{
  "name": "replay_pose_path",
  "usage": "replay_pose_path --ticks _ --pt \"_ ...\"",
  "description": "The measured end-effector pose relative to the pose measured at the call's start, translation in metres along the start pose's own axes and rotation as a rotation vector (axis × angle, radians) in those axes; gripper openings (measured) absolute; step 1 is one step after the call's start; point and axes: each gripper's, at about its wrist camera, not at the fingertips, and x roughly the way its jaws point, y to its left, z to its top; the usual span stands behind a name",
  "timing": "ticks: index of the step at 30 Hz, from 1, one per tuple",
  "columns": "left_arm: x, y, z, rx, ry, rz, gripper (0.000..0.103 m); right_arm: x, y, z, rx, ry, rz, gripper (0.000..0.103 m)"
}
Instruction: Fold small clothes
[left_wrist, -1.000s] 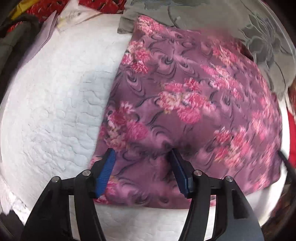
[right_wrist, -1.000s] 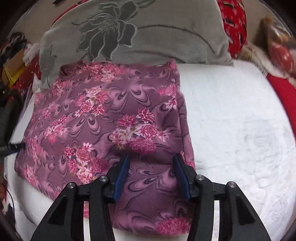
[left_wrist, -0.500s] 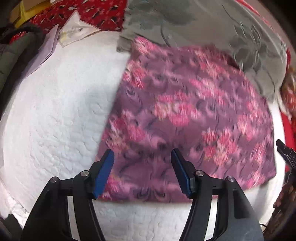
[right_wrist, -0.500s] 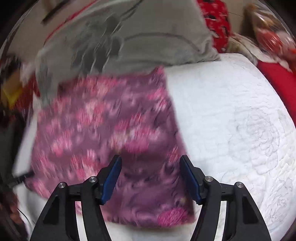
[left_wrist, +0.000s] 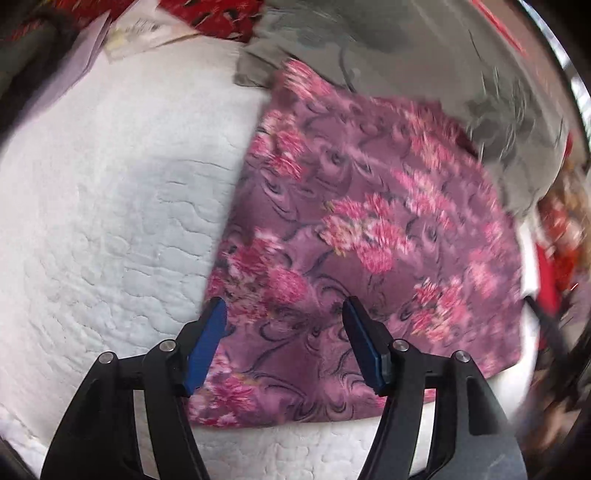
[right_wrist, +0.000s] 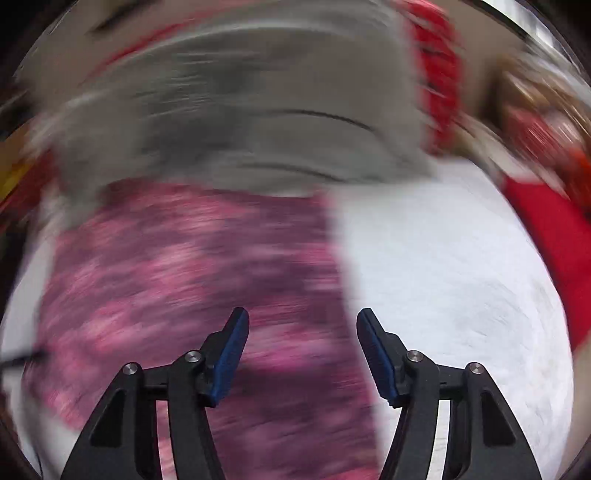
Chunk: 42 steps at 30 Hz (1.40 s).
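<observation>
While both pairs of jaws stood apart with nothing between them, the left gripper hung over the near left corner of the folded purple floral cloth and the right gripper over its right edge. Beyond, the cloth lay flat on the white quilted mattress, its far edge touching a grey floral pillow, with bare quilt open on either side.

Left hand-held gripper, right hand-held gripper: black angular arms, blue pads, silver screws.
</observation>
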Motion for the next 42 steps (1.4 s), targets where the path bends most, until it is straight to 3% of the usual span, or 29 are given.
replay_pose_path --ticks 5,8,13,19,20,22,23,24,27,32,37,38,40,42 --pt "-0.019 0.036 0.013 -0.092 -0.018 -0.028 0.064 0.0 0.132 -0.035 -0.362 0.091 0.237 0.062" --pt "-0.017 0.064 0.03 -0.118 0.0 -0.033 0.064 -0.003 0.199 -0.06 -0.549 0.1 0.293 0.062" --pt "-0.014 0.094 0.042 -0.162 0.026 -0.054 0.064 0.007 0.279 -0.09 -0.815 0.024 0.19 0.062" --pt "-0.01 0.108 0.049 -0.173 0.067 -0.08 0.064 0.025 0.337 -0.096 -0.953 -0.17 -0.037 0.06" --pt "-0.009 0.111 0.053 -0.182 0.075 -0.096 0.064 0.03 0.341 -0.093 -0.954 -0.183 -0.059 0.06" --pt "-0.008 0.114 0.058 -0.201 0.083 -0.137 0.064 0.035 0.344 -0.09 -0.965 -0.201 -0.089 0.042" --pt "-0.006 0.113 0.064 -0.212 0.094 -0.177 0.064 0.041 0.346 -0.088 -0.968 -0.194 -0.101 0.012" --pt "-0.005 0.112 0.067 -0.216 0.101 -0.202 0.064 0.044 0.342 -0.083 -0.956 -0.19 -0.1 0.008" --pt "0.004 0.094 0.083 -0.195 0.122 -0.263 0.064 0.027 0.323 -0.075 -0.883 -0.262 -0.083 0.007" --pt "0.028 0.044 0.105 -0.119 0.174 -0.296 0.064 0.001 0.304 -0.064 -0.836 -0.338 -0.06 0.006" --pt "0.039 0.013 0.112 -0.073 0.166 -0.196 0.063 -0.003 0.298 -0.063 -0.829 -0.346 -0.029 0.006" --pt "0.038 0.008 0.112 -0.064 0.163 -0.183 0.057 -0.003 0.297 -0.063 -0.827 -0.345 -0.022 0.006" --pt "0.037 -0.002 0.112 -0.034 0.155 -0.151 0.02 -0.006 0.296 -0.064 -0.81 -0.347 -0.009 0.006" --pt "0.031 -0.01 0.112 -0.002 0.134 -0.099 0.008 -0.008 0.291 -0.062 -0.788 -0.35 0.005 0.006"
